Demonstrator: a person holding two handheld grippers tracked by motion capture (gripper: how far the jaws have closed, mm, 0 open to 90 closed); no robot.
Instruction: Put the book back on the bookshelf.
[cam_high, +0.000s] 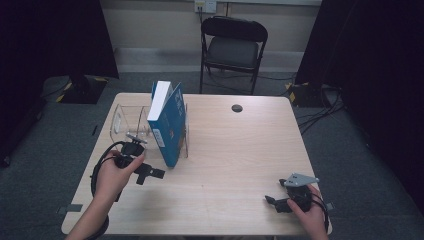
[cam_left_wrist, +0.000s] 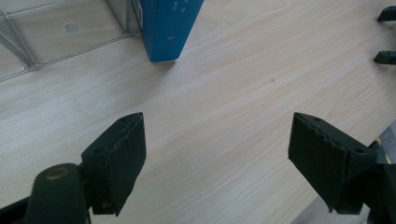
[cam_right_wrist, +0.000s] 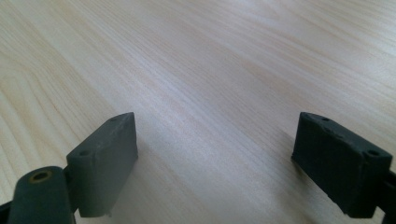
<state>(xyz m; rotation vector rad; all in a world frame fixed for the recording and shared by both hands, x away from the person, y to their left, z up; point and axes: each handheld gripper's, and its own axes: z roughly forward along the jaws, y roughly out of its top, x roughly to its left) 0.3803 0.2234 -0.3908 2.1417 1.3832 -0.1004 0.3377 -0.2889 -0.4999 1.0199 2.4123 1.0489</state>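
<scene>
A blue book (cam_high: 169, 127) with a white page edge stands upright in a clear acrylic rack (cam_high: 126, 121) at the back left of the wooden table (cam_high: 235, 150). My left gripper (cam_high: 150, 175) is just in front of the book's near corner, held by a hand, its jaws pointing right. In the left gripper view its jaws (cam_left_wrist: 217, 140) stand open over bare wood, with the book's lower corner (cam_left_wrist: 169, 32) and the rack's rim (cam_left_wrist: 28, 60) ahead. My right gripper (cam_high: 274, 204) rests near the front right edge. It is open (cam_right_wrist: 215, 135) with nothing between its fingers.
A black folding chair (cam_high: 233, 47) stands behind the table. A dark round grommet (cam_high: 237, 108) sits in the tabletop near the back edge. The right gripper's fingertips (cam_left_wrist: 385, 57) show at the far right of the left gripper view. Cables lie on the floor at right.
</scene>
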